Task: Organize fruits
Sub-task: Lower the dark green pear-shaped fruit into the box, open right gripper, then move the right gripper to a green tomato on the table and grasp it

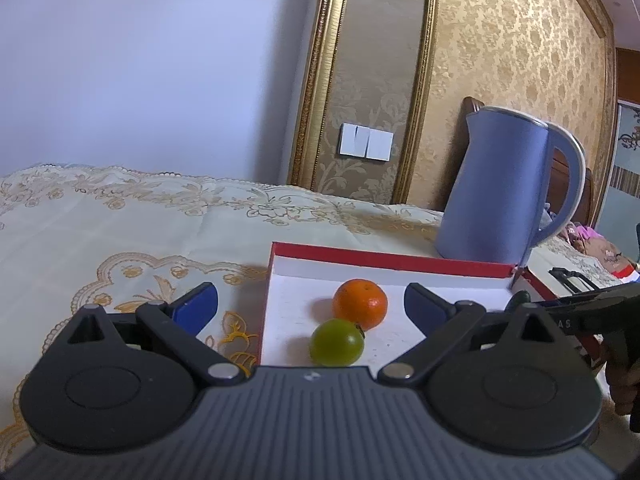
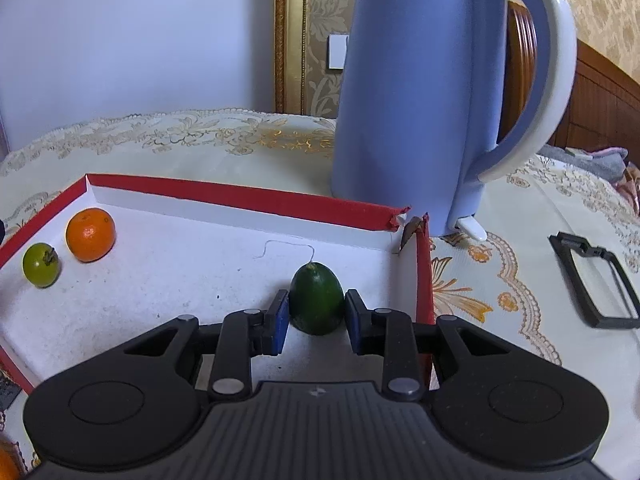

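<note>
Fruit in three spots, all inside red-rimmed box (image 2: 248, 198) with white floor, on embroidered cream tablecloth (image 1: 120, 220).

Right gripper (image 2: 316, 312): blue pads narrow, clamped on dark green oval fruit (image 2: 316, 300), one pad on each flank. Fruit sits between the fingertips, near the box's right wall and its torn far-right corner. Whether it rests on the floor or is just lifted, cannot tell. Thin thread lies on the floor just beyond it.

Left gripper (image 1: 312, 308): jaws wide, nothing between the pads. Left fingertip is over the tablecloth outside the box's left wall; right fingertip is over the box floor. Orange fruit (image 1: 360, 303) and small green fruit (image 1: 337, 342) lie between the two fingertips, touching or nearly so, green one nearer the gripper body.

From the right gripper, that pair lies far left, well apart from the held fruit.

Blue kettle (image 2: 420, 92) stands beyond the box's far wall, ahead-right of the right gripper. Black frame-shaped object (image 2: 596, 280) lies on the cloth to its right.
</note>
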Motion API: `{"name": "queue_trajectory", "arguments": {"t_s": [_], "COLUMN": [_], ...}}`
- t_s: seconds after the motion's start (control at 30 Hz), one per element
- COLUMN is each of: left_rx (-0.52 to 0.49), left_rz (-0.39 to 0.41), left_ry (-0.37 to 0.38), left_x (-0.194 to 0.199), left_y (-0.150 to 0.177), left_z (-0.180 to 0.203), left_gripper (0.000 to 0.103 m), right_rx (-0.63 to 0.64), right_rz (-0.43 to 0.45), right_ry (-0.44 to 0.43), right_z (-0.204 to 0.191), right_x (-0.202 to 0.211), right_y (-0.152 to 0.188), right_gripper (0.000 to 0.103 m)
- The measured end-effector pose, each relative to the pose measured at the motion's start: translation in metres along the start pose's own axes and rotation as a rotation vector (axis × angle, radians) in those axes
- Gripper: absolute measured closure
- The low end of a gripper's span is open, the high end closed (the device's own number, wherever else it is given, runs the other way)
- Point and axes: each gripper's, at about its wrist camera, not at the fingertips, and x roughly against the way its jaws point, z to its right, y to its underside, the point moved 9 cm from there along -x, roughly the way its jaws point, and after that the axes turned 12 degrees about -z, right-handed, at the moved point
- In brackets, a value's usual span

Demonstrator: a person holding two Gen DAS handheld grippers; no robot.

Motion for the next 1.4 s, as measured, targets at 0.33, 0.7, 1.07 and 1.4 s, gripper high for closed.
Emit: {"name": "queue_trajectory", "arguments": {"t_s": [0.33, 0.7, 1.07, 1.4], "left_rx": [0.001, -0.002, -0.054, -0.059], "left_rz": [-0.008, -0.009, -0.015, -0.010], "left_ry": [-0.008, -0.009, -0.004, -0.017], "left_x": [-0.004, -0.005, -0.006, -0.006], "left_y": [0.001, 0.002, 0.006, 0.007], "left_z": [-0.002, -0.003, 0.009, 0.010], "left_gripper": [0.004, 0.001, 0.000, 0.000], "right_rx": [-0.006, -0.006, -0.010, 0.189], "right_rz": [0.024, 0.148, 0.182, 0.090], "right_ry": [-0.038, 0.035, -0.110, -0.144], "right_z": [0.002, 0.002, -0.027, -0.083], "right_x": [0.000, 0.042, 0.139, 0.138], "right_y": [-0.001, -0.001, 0.101, 0.146], "right_gripper": [0.051, 0.021, 0.006, 0.006]}}
